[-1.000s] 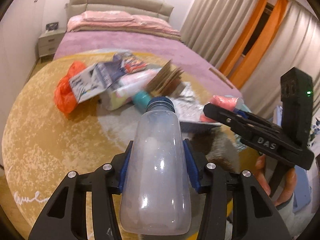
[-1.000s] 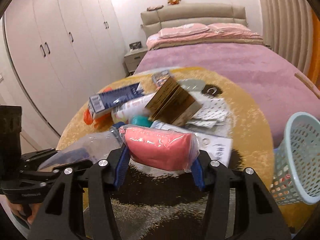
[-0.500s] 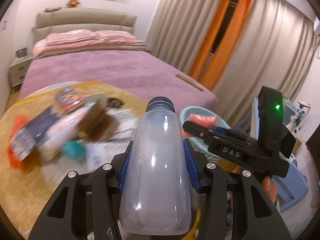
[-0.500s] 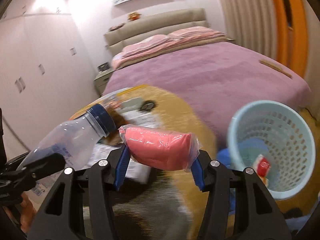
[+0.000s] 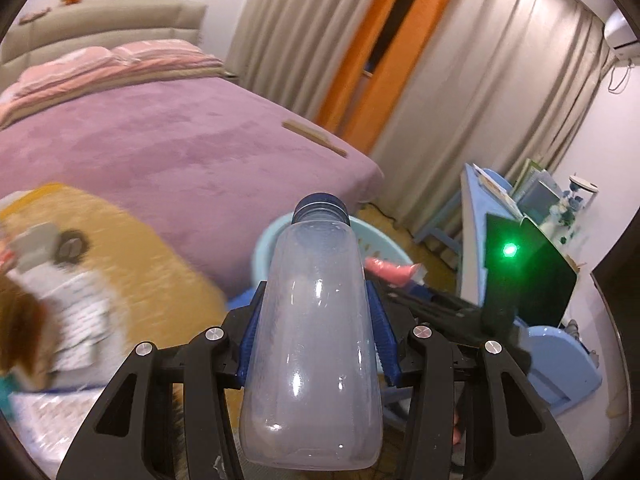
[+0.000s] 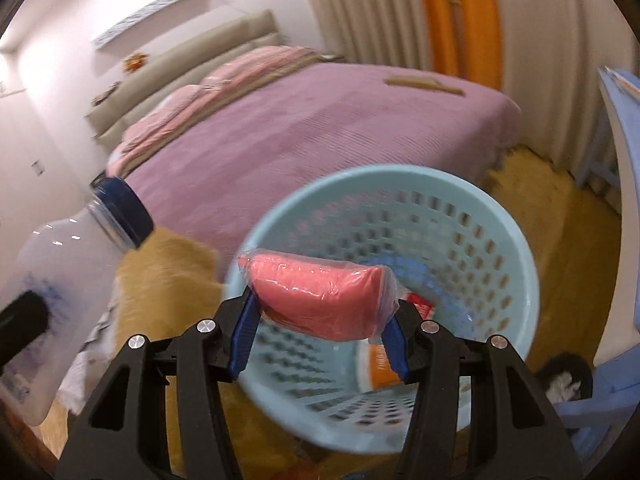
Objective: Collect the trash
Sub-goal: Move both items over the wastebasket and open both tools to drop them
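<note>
Tongs on the left [image 5: 314, 334] grip a clear plastic bottle [image 5: 316, 340] with a blue cap, its neck pointing toward the light blue basket [image 6: 516, 248]. Right tongs [image 6: 320, 330] clamp a pink plastic-wrapped packet [image 6: 320, 296] directly over the basket's open mouth. Basket stands on the yellow rug [image 6: 176, 264] beside the purple bed [image 6: 320, 128].

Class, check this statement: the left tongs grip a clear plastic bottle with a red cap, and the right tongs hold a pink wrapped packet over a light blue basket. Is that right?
Not quite. The clear plastic bottle in the left tongs has a dark blue cap, as the left wrist view shows. The rest stands: the right tongs hold the pink wrapped packet over the light blue basket.
</note>
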Action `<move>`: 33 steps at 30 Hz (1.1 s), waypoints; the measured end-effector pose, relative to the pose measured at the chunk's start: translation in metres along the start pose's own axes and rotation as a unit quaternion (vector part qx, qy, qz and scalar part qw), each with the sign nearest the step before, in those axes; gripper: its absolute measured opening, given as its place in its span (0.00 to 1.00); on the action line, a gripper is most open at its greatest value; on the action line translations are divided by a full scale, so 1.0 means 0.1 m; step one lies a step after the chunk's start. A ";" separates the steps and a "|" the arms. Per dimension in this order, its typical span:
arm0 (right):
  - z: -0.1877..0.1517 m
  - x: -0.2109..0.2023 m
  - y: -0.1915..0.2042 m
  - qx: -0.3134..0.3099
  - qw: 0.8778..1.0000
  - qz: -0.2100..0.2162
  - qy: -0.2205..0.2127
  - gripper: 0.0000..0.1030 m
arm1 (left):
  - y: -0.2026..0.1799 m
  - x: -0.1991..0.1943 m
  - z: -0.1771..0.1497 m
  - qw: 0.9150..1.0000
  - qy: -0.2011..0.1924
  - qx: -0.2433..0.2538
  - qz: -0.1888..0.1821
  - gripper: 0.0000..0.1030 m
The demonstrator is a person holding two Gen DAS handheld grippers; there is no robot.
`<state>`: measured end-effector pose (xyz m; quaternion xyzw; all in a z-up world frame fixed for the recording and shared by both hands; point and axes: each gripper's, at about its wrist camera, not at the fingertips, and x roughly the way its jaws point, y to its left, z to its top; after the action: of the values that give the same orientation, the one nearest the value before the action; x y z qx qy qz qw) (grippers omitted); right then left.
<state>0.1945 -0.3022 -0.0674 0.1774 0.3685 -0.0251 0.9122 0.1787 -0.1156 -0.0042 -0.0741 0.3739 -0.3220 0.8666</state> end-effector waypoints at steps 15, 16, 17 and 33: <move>-0.01 0.52 -0.56 0.051 0.996 -0.030 0.064 0.54 | -0.12 0.98 0.09 0.998 0.064 -0.008 -0.012 0.44; -0.01 0.52 -0.57 0.051 0.996 -0.032 0.066 0.61 | -0.13 1.01 0.09 0.998 0.063 -0.008 -0.010 0.46; -0.02 0.52 -0.59 0.051 0.996 -0.037 0.066 0.69 | -0.13 1.01 0.10 0.998 0.059 -0.011 -0.009 0.53; -0.07 0.06 -0.26 0.006 1.000 -0.009 0.027 0.70 | -0.09 0.48 -0.02 1.000 0.011 -0.005 0.004 0.61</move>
<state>0.1896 -0.3232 -0.0839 0.1800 0.3948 -0.0307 0.9004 0.1978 -0.1520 -0.0312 -0.0733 0.3853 -0.3175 0.8633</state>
